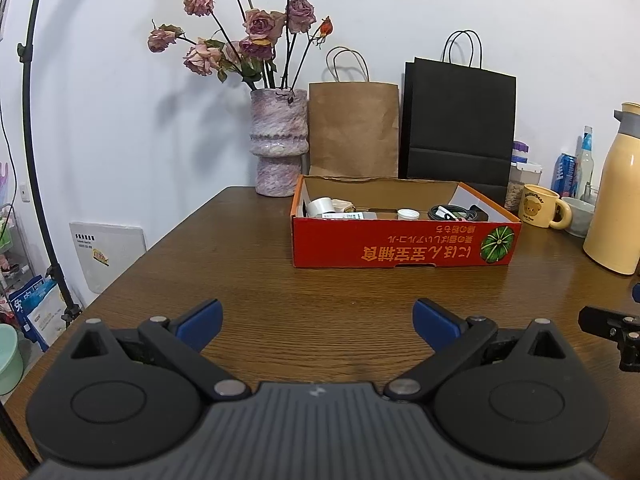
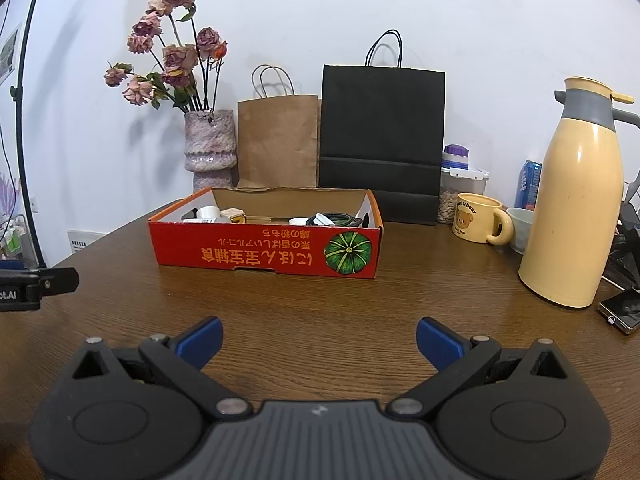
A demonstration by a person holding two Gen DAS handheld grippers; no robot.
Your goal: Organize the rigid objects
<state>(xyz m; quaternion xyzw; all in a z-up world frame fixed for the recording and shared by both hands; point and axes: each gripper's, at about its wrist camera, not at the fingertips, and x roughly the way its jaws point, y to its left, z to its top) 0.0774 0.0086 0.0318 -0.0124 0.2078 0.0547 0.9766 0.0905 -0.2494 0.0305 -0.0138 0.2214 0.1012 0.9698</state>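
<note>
A shallow red cardboard box (image 1: 404, 246) (image 2: 264, 254) with a pumpkin picture stands on the brown wooden table (image 1: 320, 312) (image 2: 320, 304). Inside it lie small rigid things: a tape roll (image 1: 322, 205), a white cap (image 1: 408, 213) and a coiled black cable (image 1: 450, 212) (image 2: 340, 219). My left gripper (image 1: 318, 318) is open over bare table, well short of the box. My right gripper (image 2: 319, 338) is open too, nothing between its blue pads (image 2: 200, 340). Part of the right gripper (image 1: 612, 332) shows at the left view's right edge.
Behind the box stand a pink vase of dried roses (image 1: 279, 142) (image 2: 210, 146), a brown paper bag (image 1: 354, 130) and a black paper bag (image 2: 382, 136). To the right are a bear mug (image 2: 478, 218), a yellow thermos jug (image 2: 578, 200), jars, a can and a phone (image 2: 622, 310).
</note>
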